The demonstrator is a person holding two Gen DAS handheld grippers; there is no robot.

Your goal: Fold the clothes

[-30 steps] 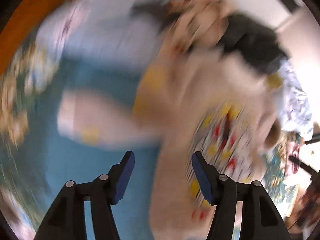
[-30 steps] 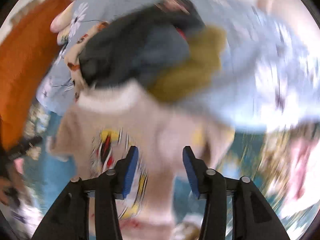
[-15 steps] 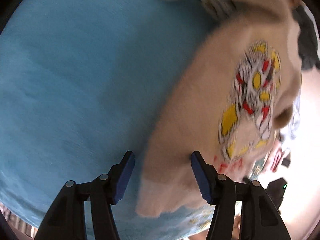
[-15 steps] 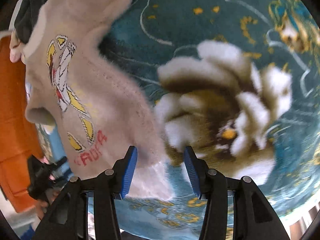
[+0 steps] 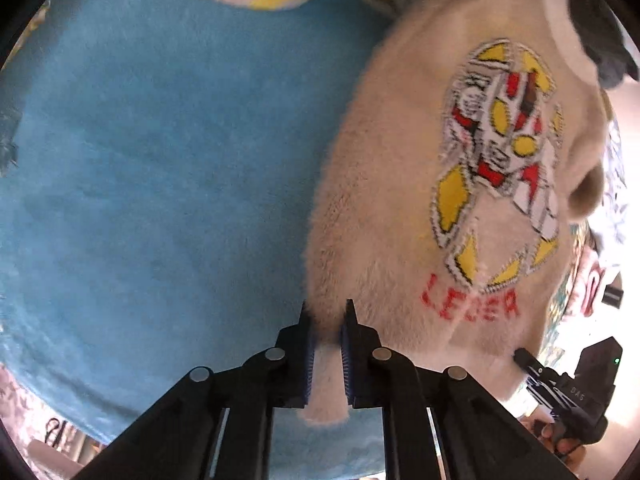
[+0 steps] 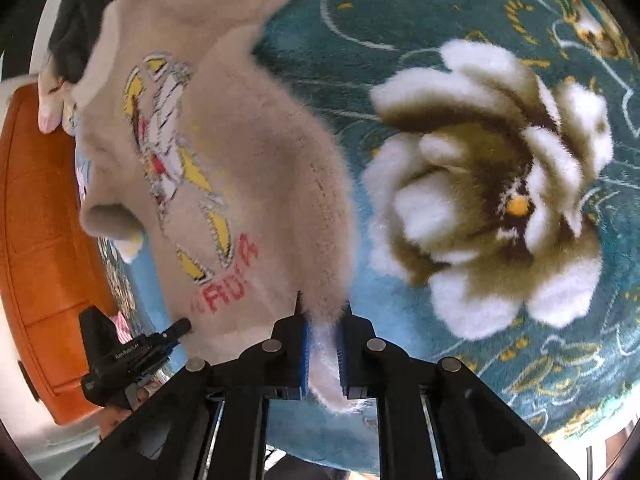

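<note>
Right, underneath everything is a teal blanket (image 6: 460, 12) w/ a big white-and-brown fluffy flower (image 6: 488, 184) and thin gold and white line patterns; on my left side it shows as plain blue plush (image 5: 152, 168). An orange leather seat (image 6: 36, 240) curves along the left edge of the right wrist view. A dark garment (image 5: 600, 32) sits beyond the far end of the sweater.

The beige fuzzy sweater (image 5: 392, 184) lies spread on the blanket, front up, w/ a yellow, red and white knitted figure (image 5: 504, 152) and red lettering (image 5: 472, 302) under it. Its near hem runs between my two hands.

My left hand-held gripper (image 5: 327, 336) has just been closing and is now clamped on the hem's left corner, a tuft of beige fabric sticking out below the blue pads. My right hand-held gripper (image 6: 323, 344) has just been closing too and pinches the opp. corner, a fuzzy tuft hanging between its pads. Each wrist view catches the other black tool at the sweater's bottom edge, well apart from its own.
</note>
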